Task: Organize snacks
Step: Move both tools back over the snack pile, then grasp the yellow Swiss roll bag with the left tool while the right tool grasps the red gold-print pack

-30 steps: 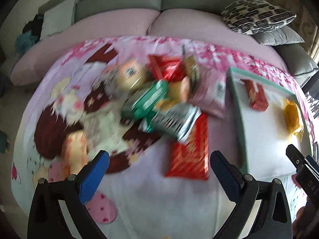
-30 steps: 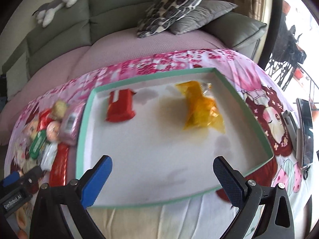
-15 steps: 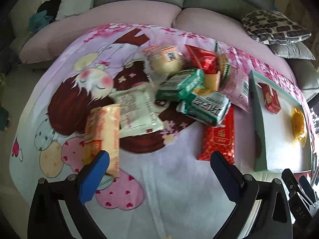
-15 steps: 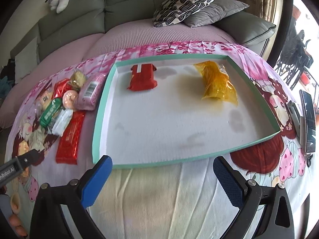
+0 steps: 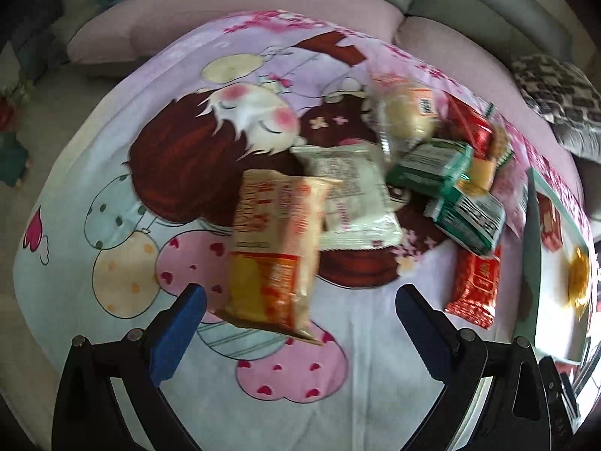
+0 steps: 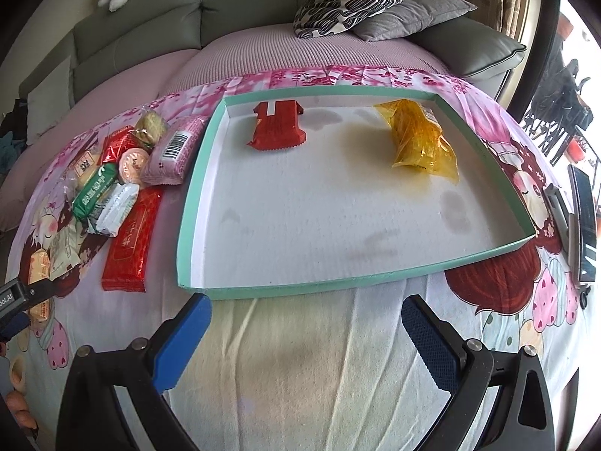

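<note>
The open, empty left hand-held gripper (image 5: 300, 308) faced an orange-and-cream plastic snack packet (image 5: 274, 255) lying lengthwise just ahead, nearer than the open right hand-held gripper (image 6: 306, 321).

Soft daylight seemingly from the right, left view motion-blurred, fisheye-bent edges, dark corners.

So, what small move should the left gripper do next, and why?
Probably ease the open left gripper forward and down over the orange snack pack. That pack lies nearest between its fingers, outside the tray, which holds only two snacks.
</note>
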